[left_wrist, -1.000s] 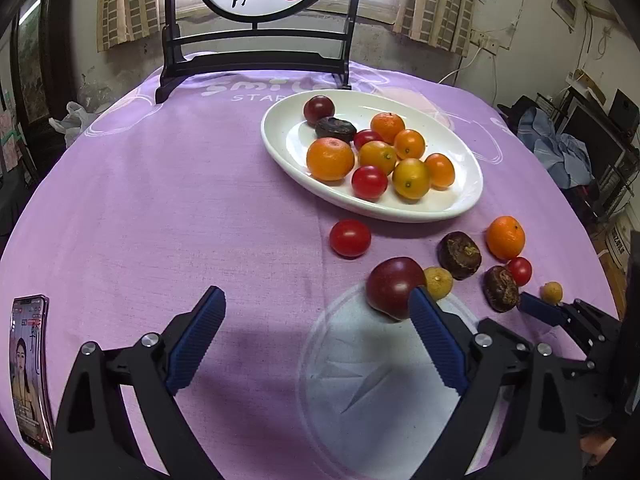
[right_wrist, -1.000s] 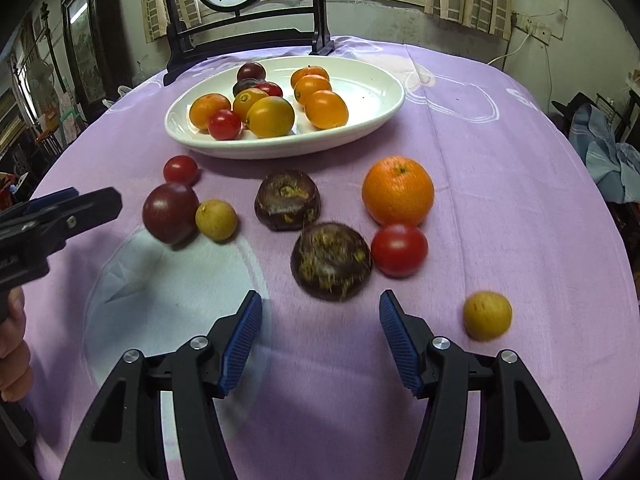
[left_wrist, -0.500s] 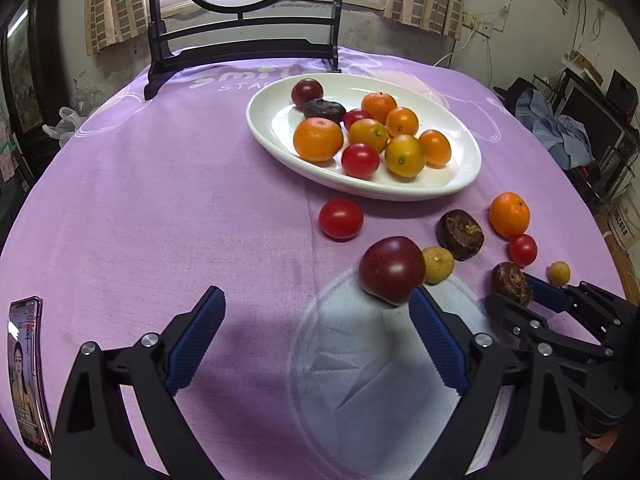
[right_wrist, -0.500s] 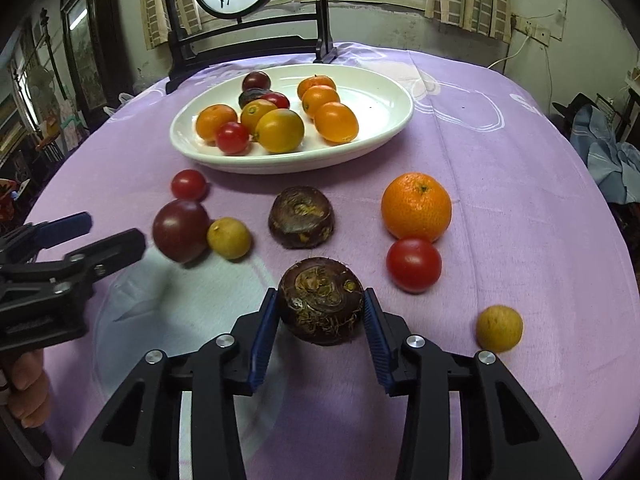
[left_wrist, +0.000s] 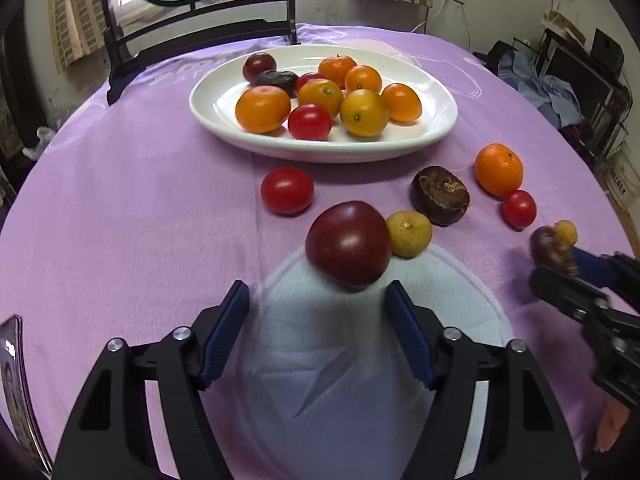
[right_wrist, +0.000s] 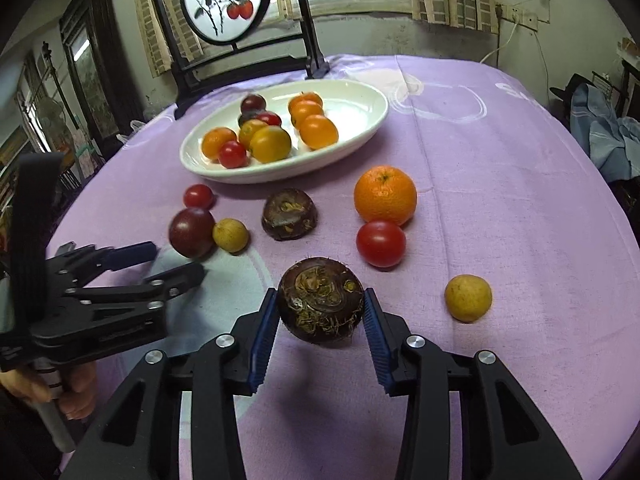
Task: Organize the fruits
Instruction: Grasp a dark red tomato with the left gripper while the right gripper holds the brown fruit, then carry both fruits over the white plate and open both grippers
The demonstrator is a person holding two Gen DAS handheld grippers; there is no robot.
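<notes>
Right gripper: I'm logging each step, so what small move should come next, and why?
Probably carry the dark brown fruit toward the white plate. The right gripper is shut on it, apparently lifted off the cloth, and similar fruits already lie in the plate.

Cut off at the left wrist view's left edge: a phone [left_wrist: 16, 392]; half hidden behind plate fruit: a dark wrinkled fruit [left_wrist: 277, 80], kind unclear.

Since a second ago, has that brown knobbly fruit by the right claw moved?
Yes. The brown knobbly fruit has left the cloth: the right claw is shut on it and has lifted it, its shadow below, away from the red tomato.
</notes>
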